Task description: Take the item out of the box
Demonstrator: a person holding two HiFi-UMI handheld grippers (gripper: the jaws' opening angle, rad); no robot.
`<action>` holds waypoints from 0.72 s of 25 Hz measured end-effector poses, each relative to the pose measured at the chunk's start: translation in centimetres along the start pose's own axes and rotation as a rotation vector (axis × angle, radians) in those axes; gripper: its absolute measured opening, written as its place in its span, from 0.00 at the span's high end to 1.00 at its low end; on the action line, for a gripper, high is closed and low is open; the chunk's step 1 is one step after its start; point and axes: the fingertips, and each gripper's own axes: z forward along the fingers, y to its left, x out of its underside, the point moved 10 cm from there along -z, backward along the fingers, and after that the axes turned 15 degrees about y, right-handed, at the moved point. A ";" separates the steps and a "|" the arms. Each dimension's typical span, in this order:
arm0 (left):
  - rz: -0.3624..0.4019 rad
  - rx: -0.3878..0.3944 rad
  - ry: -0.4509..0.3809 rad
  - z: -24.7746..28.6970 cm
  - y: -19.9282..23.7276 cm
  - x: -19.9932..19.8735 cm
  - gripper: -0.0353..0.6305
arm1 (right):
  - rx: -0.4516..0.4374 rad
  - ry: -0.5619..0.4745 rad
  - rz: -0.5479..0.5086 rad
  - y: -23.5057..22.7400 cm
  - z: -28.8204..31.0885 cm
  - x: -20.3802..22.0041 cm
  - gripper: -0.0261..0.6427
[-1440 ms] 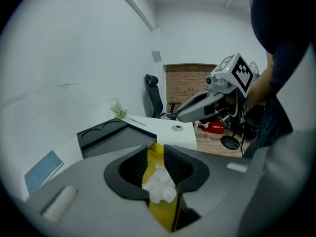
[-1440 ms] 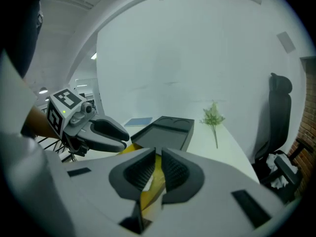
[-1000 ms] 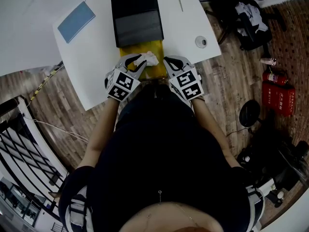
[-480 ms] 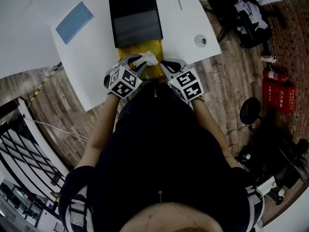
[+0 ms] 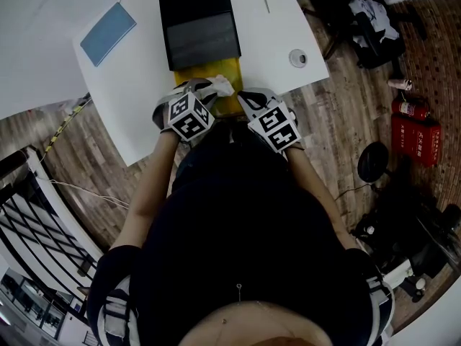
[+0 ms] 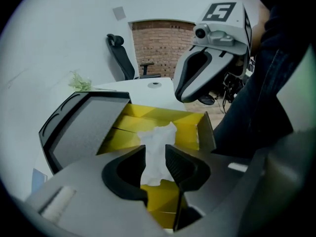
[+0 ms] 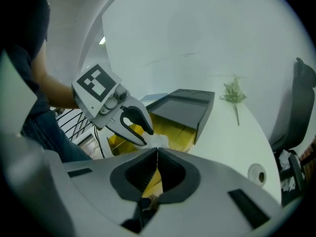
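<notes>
The box (image 5: pixel 229 71) is bright yellow inside. Its lid (image 5: pixel 200 24) is black with a grey inner face, and the crumpled item (image 5: pixel 222 86) is white. The counter (image 5: pixel 137 121) is plain white and the sheet (image 5: pixel 108 33) on it pale blue. The floor (image 5: pixel 338 128) is brown wood in streaky planks, the fire extinguisher (image 5: pixel 409 114) red. The far brick wall (image 6: pixel 160 46) is reddish brown. The person's top (image 5: pixel 245 229) is black.

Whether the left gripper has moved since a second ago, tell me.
Yes. The left gripper has shifted up and right, toward the box; its jaws have just been opening, with the tissue between them.
</notes>
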 end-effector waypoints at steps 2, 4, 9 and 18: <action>0.025 0.010 0.039 0.5 0.0 -0.3 0.75 | 0.014 0.007 -0.024 -0.1 0.0 0.0 0.94; 0.040 0.020 0.078 0.9 0.0 -0.6 0.75 | 0.020 0.006 -0.021 -0.2 -0.1 0.0 0.94; 0.054 0.027 0.153 1.7 -0.1 -1.2 0.75 | 0.025 0.009 -0.019 -0.3 -0.2 0.2 0.94; 0.017 0.025 0.203 2.6 -0.3 -1.4 0.85 | 0.025 0.005 -0.023 -0.7 -0.4 0.4 0.94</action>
